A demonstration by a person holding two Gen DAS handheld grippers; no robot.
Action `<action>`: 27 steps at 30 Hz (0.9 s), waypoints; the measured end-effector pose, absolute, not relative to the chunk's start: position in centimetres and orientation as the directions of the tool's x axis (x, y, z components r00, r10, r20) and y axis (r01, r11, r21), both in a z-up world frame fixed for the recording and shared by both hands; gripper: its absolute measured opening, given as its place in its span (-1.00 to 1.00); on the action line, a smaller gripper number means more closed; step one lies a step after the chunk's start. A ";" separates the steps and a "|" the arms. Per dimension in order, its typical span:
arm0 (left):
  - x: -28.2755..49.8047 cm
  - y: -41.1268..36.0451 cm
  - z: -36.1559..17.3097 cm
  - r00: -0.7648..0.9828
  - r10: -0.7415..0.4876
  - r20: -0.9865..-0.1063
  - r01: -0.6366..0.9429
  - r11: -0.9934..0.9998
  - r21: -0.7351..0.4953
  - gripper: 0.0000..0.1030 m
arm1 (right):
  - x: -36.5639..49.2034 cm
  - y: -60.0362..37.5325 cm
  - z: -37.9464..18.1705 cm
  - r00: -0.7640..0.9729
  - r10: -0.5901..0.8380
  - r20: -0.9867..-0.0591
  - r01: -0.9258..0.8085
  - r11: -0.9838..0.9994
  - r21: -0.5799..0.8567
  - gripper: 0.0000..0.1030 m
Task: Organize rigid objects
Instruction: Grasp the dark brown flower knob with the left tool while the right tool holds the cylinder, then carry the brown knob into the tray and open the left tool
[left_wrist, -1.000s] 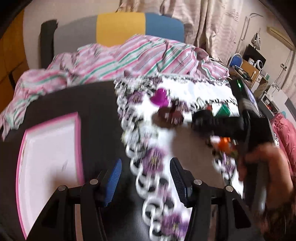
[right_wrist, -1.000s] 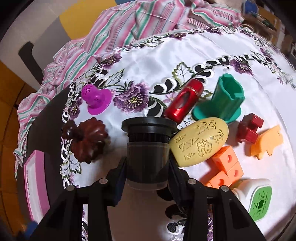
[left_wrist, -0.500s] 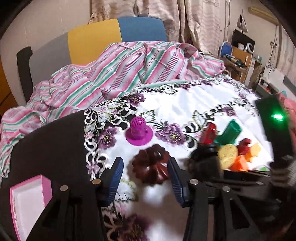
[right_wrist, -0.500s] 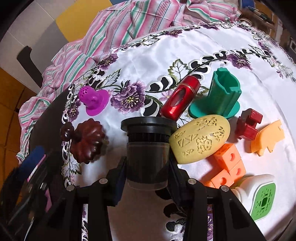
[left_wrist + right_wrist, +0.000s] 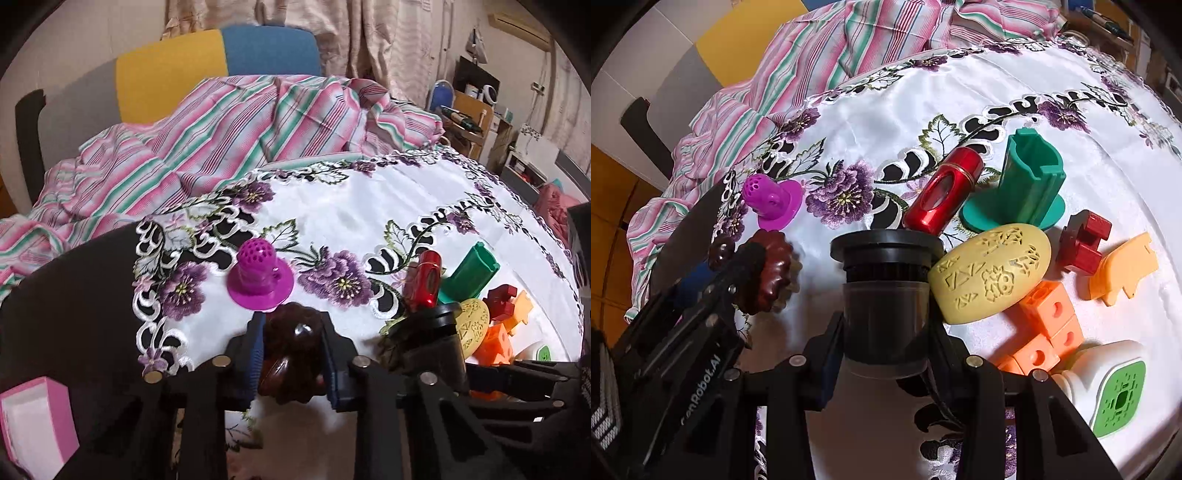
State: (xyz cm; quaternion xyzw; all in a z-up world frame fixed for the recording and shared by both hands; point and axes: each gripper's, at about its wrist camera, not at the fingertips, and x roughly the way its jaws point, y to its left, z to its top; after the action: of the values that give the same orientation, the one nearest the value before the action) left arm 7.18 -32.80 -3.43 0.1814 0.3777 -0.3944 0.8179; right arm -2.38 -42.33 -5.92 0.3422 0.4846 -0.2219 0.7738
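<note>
On the embroidered white tablecloth [image 5: 886,110], the left gripper [image 5: 291,354] had just closed its jaws onto the dark brown fluted ornament [image 5: 291,350], pads pressing both sides. Beside it, the right gripper [image 5: 884,332] clamped a black lidded jar [image 5: 886,288], upright, touching the yellow carved oval [image 5: 990,273]. A magenta perforated cap [image 5: 260,280] sat just beyond the ornament.

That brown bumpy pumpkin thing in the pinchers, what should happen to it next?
Probably lift it. The left gripper has just closed on the dark brown ribbed wooden pumpkin, and the pink-edged white box waits lower left.
</note>
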 end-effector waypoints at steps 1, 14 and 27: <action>7.1 -32.8 -3.5 0.407 -0.508 -0.759 0.785 0.620 0.006 -0.56 | -2.3 -42.3 -6.0 0.428 -0.012 -0.904 0.675 0.670 0.310 -0.16; 6.4 -28.4 -2.6 0.425 -0.531 -0.733 0.749 0.661 -0.044 -0.58 | -1.8 -41.9 -6.0 0.420 -0.037 -0.907 0.667 0.690 0.281 -0.17; 4.2 -21.8 -2.8 0.386 -0.560 -0.733 0.698 0.697 -0.164 -0.59 | -0.6 -40.8 -6.0 0.442 -0.031 -0.896 0.609 0.744 0.275 -0.17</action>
State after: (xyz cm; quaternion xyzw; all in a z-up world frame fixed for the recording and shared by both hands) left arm 4.16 -21.84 -2.75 0.0860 0.4033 -0.3798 0.8281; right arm -0.62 -40.80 -6.00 0.2958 0.4883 -0.2008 0.7961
